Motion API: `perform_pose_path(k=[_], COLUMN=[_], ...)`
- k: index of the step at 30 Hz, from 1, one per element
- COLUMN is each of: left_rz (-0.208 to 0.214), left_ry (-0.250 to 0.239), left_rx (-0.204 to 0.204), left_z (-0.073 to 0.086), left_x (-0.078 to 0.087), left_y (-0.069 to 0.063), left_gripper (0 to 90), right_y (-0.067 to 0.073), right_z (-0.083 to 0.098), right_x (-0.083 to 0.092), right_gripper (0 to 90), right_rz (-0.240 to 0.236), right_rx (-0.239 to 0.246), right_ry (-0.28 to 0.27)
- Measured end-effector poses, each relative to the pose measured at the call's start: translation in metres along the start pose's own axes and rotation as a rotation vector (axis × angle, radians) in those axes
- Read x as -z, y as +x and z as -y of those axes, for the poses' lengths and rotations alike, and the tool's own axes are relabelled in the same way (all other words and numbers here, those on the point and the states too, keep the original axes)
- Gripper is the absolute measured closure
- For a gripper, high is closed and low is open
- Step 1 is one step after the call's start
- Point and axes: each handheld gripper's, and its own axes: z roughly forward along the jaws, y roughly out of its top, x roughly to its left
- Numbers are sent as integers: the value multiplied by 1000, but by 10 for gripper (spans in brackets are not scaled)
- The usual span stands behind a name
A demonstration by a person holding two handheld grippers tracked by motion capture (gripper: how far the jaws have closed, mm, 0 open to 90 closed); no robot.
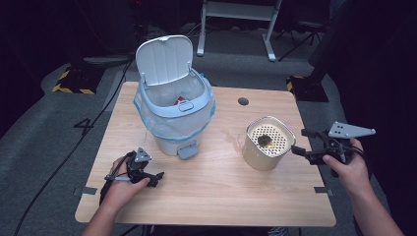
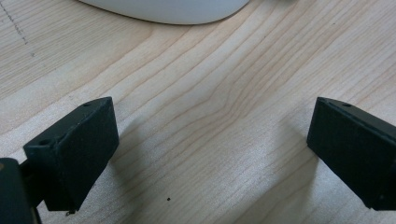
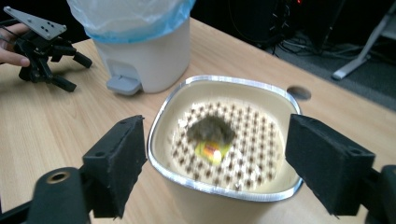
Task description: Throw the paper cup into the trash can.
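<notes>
The right hand (image 1: pixel 350 164) comes in from the worktop's (image 1: pixel 216 196) right edge, wrist level, pointing its claw (image 1: pixel 298 142) leftward at the cream strainer pot (image 1: pixel 268 143). Over on the near left, the left hand (image 1: pixel 124 183) rests low on the wood with its claw (image 1: pixel 158 178) aimed across the worktop, just in front of the white pedal bin (image 1: pixel 173 109). From the right claw's (image 3: pixel 215 161) own camera the jaws stand either side of the pot (image 3: pixel 224 196), one just outside each wall and not pressing on it, so the claw is released. That view also brings out what sits inside: a dark crumpled lump (image 3: pixel 211 129) and a small yellow scrap (image 3: pixel 209 151) on the perforated floor, ringed by a shiny metal rim. The high view gives the layout instead: pot on the right half of the worktop, bin with lid flipped up and blue-edged liner well to its left. The left claw's (image 2: pixel 210 154) camera looks down at bare wood grain, jaws spread wide and gripping nothing, with the bin's pale base (image 2: pixel 168 11) along the top edge.
</notes>
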Motion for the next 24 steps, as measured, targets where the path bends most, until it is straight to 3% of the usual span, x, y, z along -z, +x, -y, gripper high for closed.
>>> perform_pose_path(k=[9, 19, 24], left_rz=[-3, -12, -12], left_ry=[0, -32, -32], left_rx=[5, 21, 22], left_z=[1, 3, 3], left_x=[1, 5, 5], left_y=[0, 3, 3], left_gripper=[34, 149, 157], right_y=[-6, -8, -5], right_z=[65, 108, 125], right_x=[-5, -28, -42], right_gripper=[231, 226, 218], right_rz=[32, 44, 67], right_rx=[-81, -114, -110], right_ry=[92, 141, 175])
